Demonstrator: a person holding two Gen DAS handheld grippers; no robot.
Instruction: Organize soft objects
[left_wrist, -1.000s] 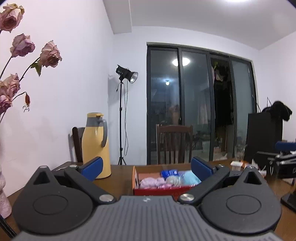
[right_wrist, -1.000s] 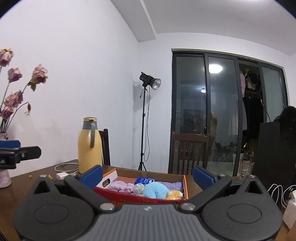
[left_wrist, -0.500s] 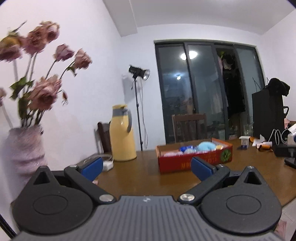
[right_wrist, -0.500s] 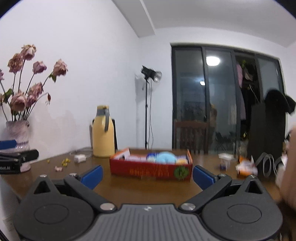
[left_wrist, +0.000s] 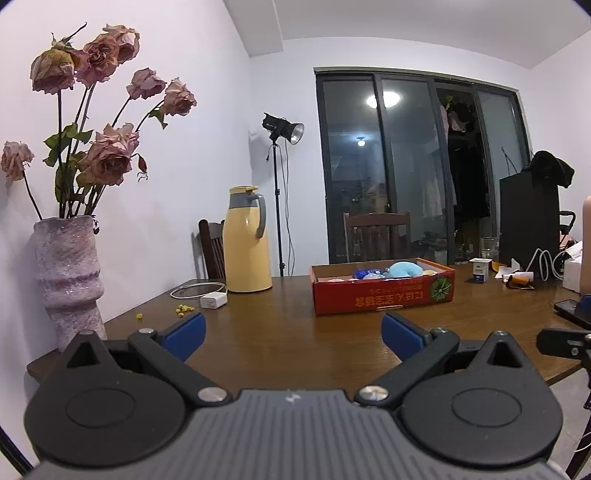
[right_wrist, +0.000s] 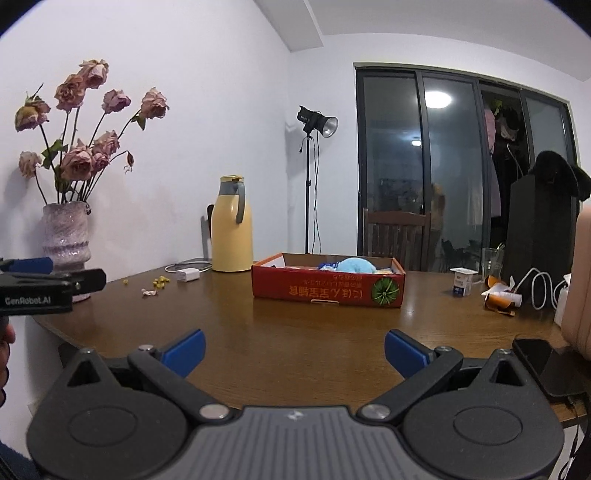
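Observation:
A red cardboard box (left_wrist: 384, 293) stands on the wooden table (left_wrist: 295, 343) and holds soft items, among them a light blue plush (left_wrist: 402, 268); the box also shows in the right wrist view (right_wrist: 327, 290) with the plush (right_wrist: 356, 265). My left gripper (left_wrist: 292, 332) is open and empty, back near the table's front edge, well short of the box. My right gripper (right_wrist: 294, 350) is open and empty, also short of the box. The left gripper shows at the left edge of the right wrist view (right_wrist: 44, 282).
A yellow thermos jug (left_wrist: 246, 240), a white charger with cable (left_wrist: 213, 301) and a vase of dried roses (left_wrist: 70, 277) stand at the left. A yogurt cup (right_wrist: 462, 281), wrappers (right_wrist: 502, 295), cables and a black phone (right_wrist: 546, 363) lie at the right.
Both grippers have pulled back from over the box toward the table's front edge. The box now looks farther away and the vase has come fully into view. Both stay open.

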